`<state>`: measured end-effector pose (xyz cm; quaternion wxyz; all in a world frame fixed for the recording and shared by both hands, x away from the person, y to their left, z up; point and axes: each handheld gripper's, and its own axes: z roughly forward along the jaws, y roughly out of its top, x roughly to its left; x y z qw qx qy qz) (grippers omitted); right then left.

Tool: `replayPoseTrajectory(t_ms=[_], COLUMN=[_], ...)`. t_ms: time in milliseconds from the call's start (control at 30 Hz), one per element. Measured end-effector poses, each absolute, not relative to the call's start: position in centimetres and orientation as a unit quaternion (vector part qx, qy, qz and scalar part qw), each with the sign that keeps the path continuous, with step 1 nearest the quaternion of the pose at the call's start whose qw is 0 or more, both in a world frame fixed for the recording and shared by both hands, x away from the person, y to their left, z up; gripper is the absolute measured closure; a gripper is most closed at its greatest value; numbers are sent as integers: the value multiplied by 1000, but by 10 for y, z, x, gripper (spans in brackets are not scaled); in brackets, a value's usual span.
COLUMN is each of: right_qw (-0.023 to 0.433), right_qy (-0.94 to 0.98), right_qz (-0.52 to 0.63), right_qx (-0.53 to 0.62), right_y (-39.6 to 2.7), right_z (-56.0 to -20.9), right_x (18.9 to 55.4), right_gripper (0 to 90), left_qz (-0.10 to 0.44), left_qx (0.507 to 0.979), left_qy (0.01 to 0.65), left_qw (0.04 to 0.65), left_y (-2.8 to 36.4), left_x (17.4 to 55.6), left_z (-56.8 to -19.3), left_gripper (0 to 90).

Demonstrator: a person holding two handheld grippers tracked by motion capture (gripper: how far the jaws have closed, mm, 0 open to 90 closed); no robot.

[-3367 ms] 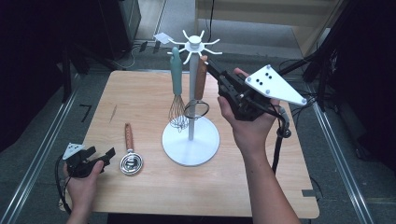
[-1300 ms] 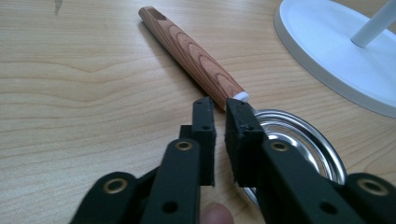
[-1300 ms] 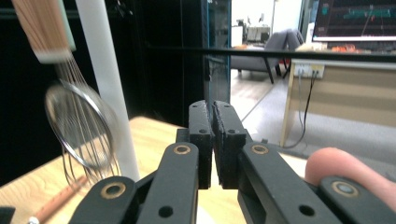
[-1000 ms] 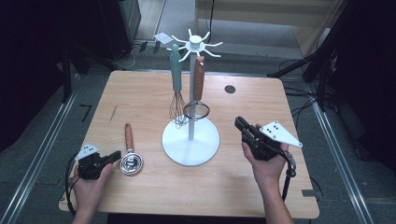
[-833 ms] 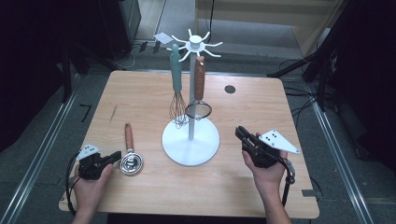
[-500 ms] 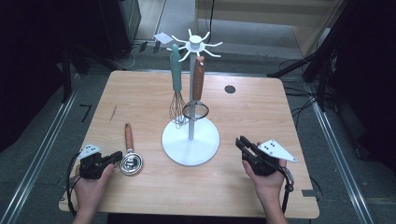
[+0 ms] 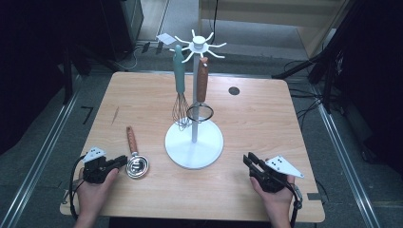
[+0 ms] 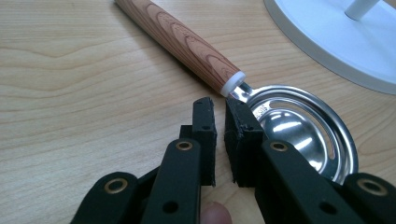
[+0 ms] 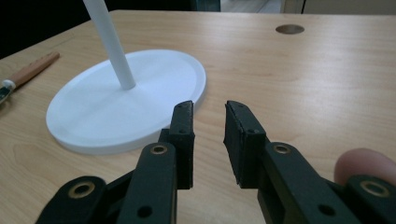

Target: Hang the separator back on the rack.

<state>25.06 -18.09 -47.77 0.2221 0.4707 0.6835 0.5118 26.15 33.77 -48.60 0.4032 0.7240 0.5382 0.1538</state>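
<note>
A small metal strainer spoon [image 7: 137,166] with a wooden handle [image 7: 130,139] lies on the table at the near left. My left gripper [image 7: 122,161] rests just left of its bowl. In the left gripper view the jaws [image 8: 217,105] stand a narrow gap apart, having just been opening. Nothing is between them, and their tips point at the spoon's neck [image 8: 239,89]. My right gripper [image 7: 248,158] lies low at the near right, aimed at the white stand's base [image 7: 194,145]. Its jaws [image 9: 210,108] have just been opening and are empty.
The white stand's pole [image 7: 195,95] carries a teal-handled whisk [image 7: 179,107] and a brown-handled ring strainer [image 7: 199,112] on its top hooks. A round cable hole [image 7: 234,90] sits at the table's far right. Bare wood lies between the base and my right gripper.
My right hand has sunk and drawn back toward the table's near edge, and its jaws have parted. The left hand has stayed beside the spoon.
</note>
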Motion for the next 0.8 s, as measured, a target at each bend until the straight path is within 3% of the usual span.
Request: replayPoseTrajectory(t_ms=[333, 600, 800], right_qw=[216, 212, 208], right_qy=[685, 681, 685], right_qz=[511, 516, 517], right_qx=[472, 474, 470], right_y=[-180, -182, -179], right_z=[-481, -481, -480], right_x=[253, 254, 254], right_gripper=[739, 734, 730], left_qz=[141, 143, 144], left_qx=[751, 734, 726], left_qy=[512, 511, 514], left_qw=[393, 425, 434], left_y=[312, 308, 307], left_x=[256, 259, 261], left_z=[-485, -482, -481], left_gripper=[849, 708, 675])
